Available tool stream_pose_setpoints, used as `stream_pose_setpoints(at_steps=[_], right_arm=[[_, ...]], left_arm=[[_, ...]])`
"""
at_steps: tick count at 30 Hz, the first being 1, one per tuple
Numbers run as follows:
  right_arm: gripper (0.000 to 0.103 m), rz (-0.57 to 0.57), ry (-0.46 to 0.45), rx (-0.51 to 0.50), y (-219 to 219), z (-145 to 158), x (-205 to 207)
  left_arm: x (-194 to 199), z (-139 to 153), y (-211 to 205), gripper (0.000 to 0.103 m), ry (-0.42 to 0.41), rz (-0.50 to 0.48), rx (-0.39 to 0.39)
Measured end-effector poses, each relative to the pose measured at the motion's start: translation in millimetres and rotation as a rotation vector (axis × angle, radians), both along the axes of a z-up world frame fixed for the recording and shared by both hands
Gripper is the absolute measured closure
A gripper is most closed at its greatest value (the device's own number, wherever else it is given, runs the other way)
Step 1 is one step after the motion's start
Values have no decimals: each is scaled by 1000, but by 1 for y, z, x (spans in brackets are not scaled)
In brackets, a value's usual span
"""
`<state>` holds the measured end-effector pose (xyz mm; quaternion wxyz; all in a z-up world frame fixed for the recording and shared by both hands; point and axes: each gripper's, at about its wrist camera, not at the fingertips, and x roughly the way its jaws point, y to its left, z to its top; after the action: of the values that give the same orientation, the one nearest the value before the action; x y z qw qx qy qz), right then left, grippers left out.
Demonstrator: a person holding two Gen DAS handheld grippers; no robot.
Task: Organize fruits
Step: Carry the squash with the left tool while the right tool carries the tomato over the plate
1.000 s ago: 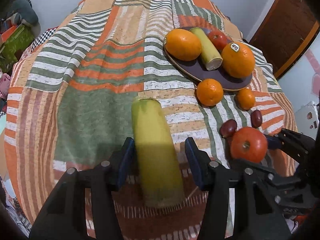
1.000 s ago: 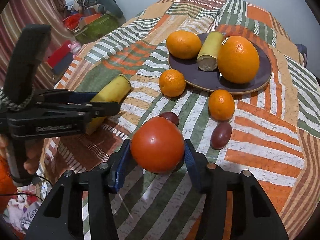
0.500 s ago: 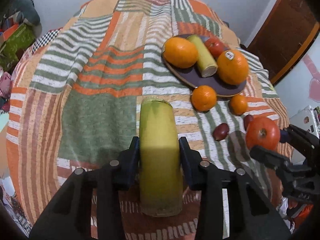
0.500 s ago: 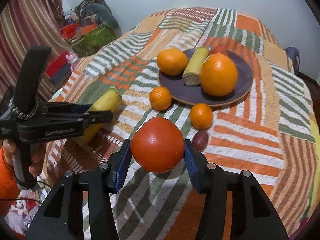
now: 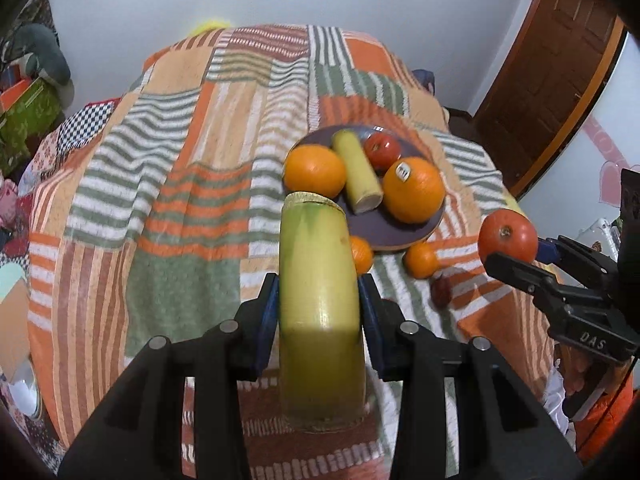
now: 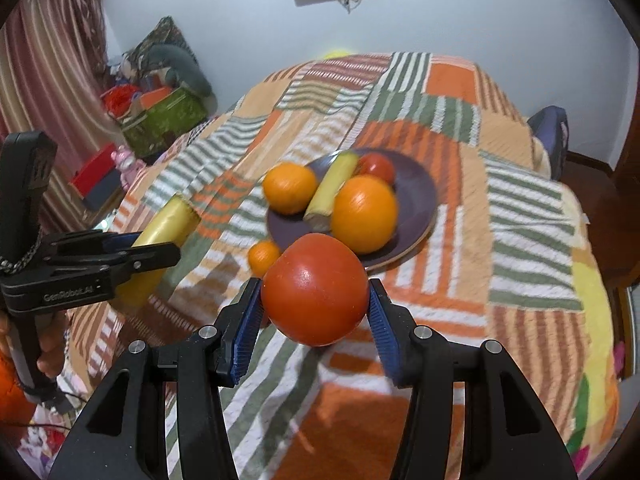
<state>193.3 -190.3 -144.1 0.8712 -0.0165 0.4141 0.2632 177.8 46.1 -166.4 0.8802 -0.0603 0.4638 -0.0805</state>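
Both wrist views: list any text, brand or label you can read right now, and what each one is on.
"GenRobot.AI": on the black body of the left gripper, seen in the right wrist view.
"DAS": on the black body of the right gripper, left wrist view; possibly part of a longer word.
Sticker on the large orange on the plate: dark marks, too small to read.

Ahead of the left gripper fingers, two oranges, a banana piece and a tomato crowd the plate. Bare plate lies ahead-right of the right gripper fingers; small oranges block the near rim.
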Motion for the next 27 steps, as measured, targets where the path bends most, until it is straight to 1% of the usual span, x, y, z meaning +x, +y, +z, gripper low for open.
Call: stream_pose_setpoints(at_steps=[7, 15, 21, 27], right_arm=[[55, -53, -50, 9, -16, 12, 25], [55, -94, -64, 14, -29, 12, 60], [55, -108, -56, 18, -33, 4, 89], [55, -99, -45, 8, -27, -6, 112]], left_arm=[[25, 14, -11, 64, -38, -13, -1], [64, 20, -28, 64, -66, -39, -5], [94, 16, -42, 64, -72, -62, -2], [122, 5, -50, 64, -68, -77, -8]])
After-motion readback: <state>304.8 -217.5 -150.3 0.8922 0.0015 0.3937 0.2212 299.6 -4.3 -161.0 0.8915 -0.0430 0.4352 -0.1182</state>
